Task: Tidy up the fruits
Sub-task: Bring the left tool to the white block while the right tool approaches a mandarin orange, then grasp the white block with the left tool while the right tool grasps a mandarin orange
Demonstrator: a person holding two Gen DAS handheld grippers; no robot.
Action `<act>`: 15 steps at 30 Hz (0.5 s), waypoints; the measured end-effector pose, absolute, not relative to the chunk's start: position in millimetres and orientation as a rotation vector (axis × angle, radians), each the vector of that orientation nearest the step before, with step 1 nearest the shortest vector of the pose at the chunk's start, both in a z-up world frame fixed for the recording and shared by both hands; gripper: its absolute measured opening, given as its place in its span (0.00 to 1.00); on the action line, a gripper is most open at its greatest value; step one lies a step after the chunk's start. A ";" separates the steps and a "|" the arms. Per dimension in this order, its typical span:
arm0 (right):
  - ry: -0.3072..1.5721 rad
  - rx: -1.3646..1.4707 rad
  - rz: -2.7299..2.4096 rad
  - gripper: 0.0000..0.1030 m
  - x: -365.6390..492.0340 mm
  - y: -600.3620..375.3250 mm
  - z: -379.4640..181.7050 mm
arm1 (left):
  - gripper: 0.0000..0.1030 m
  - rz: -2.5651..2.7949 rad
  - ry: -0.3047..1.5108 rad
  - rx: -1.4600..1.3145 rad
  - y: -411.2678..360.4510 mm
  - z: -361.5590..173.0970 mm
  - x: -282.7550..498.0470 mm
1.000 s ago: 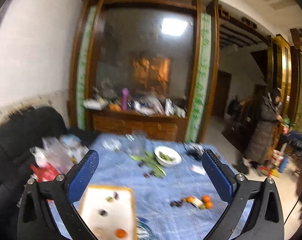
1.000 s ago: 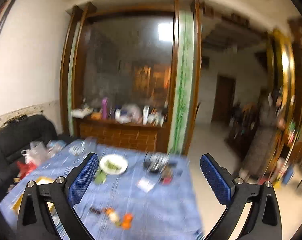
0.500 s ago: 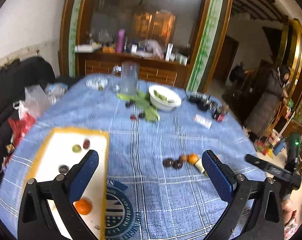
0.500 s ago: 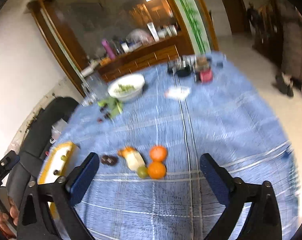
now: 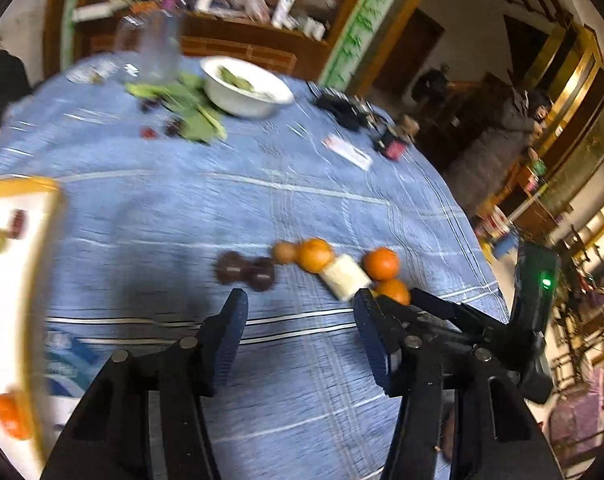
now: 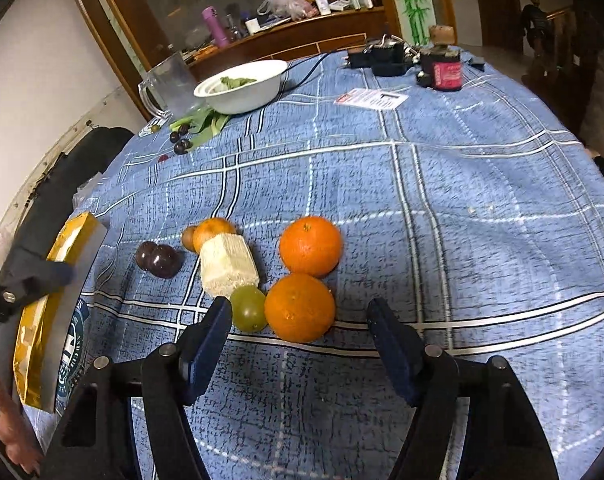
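A: Reading outward from the pale foam-wrapped fruit [image 6: 228,266]: to its left lie two dark plums [image 6: 159,260], farther left the yellow-rimmed tray [image 6: 34,320]. Off its near end sits a green grape [image 6: 249,308], then two oranges [image 6: 304,276] on its right.

B: And the tongs?

A: The left gripper [image 5: 300,334] hangs over bare cloth near the plums, jaws partly apart, nothing between. The right gripper [image 6: 298,336] faces the nearer orange, jaws apart; both have just been closing.

B: So, the reach-in step?

A: I'd say so. Next, the right jaws need to straddle that orange without nudging the grape, which touches it.
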State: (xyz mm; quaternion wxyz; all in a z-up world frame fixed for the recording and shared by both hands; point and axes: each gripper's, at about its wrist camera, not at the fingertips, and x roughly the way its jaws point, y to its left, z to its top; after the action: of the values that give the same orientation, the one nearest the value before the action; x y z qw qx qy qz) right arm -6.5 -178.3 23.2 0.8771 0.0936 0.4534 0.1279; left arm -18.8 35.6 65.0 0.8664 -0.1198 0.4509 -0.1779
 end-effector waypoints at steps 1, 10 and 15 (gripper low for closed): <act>0.945 0.195 0.279 0.72 -5.8 -177.9 23.8 | 0.52 -0.388 0.968 -0.259 26.7 59.1 -12.3; 0.916 0.077 0.329 0.60 -12.8 -156.1 26.4 | 0.52 -0.377 1.109 -0.242 -26.8 15.1 33.3; 0.924 0.062 0.343 0.53 -10.6 -153.4 25.2 | 0.44 -0.345 1.062 -0.189 -35.8 14.1 33.6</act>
State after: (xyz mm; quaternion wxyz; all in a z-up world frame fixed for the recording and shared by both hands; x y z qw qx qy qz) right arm -10.6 -153.4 25.2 0.8805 0.0298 0.4436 0.1645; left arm 33.6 -35.8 14.1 0.8439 -0.0893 0.5031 -0.1635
